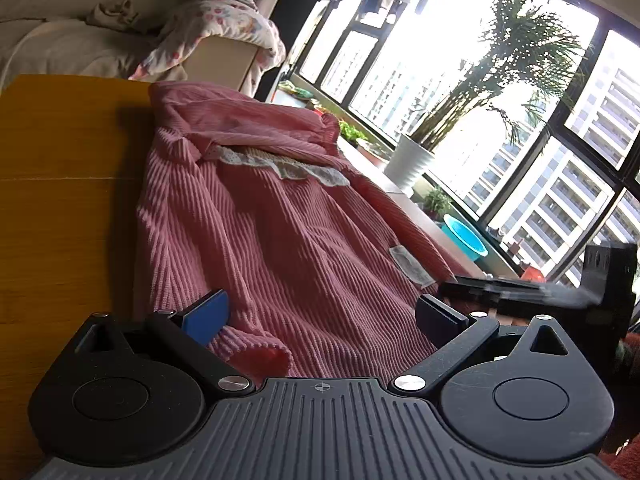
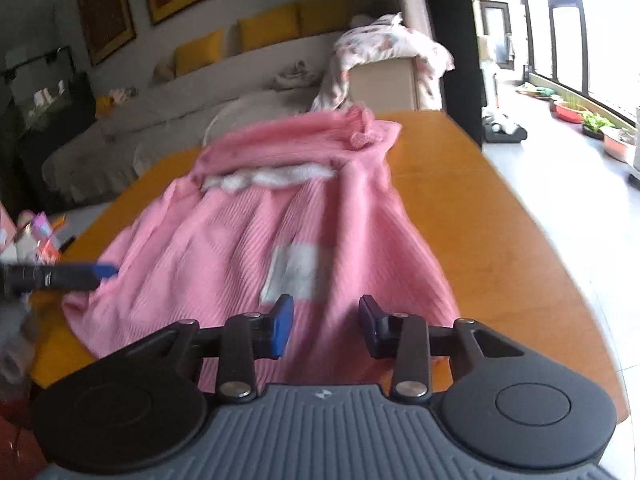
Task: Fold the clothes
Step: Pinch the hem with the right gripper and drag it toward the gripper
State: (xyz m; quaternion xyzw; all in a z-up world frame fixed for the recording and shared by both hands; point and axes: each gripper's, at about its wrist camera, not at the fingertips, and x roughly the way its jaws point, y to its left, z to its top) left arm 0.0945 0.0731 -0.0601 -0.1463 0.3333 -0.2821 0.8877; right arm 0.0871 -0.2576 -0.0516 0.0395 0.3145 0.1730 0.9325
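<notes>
A pink ribbed knit garment [image 1: 280, 232] with a white lace collar lies spread on the wooden table [image 1: 60, 200]. It also shows in the right wrist view [image 2: 248, 232], with a pale patch at its middle. My left gripper [image 1: 320, 316] is open, low over the garment's near hem, with nothing between its fingers. My right gripper [image 2: 326, 326] is open above the garment's near edge, holding nothing. The right gripper [image 1: 520, 292] appears at the right of the left wrist view. The left gripper [image 2: 60, 276] appears at the left of the right wrist view.
A sofa [image 2: 180, 96] with yellow cushions and a floral blanket [image 2: 384, 48] stands beyond the table. Large windows with a potted palm [image 1: 412, 160] and a blue bowl [image 1: 466, 236] run along the sill. Small items [image 2: 36, 236] sit at the table's left edge.
</notes>
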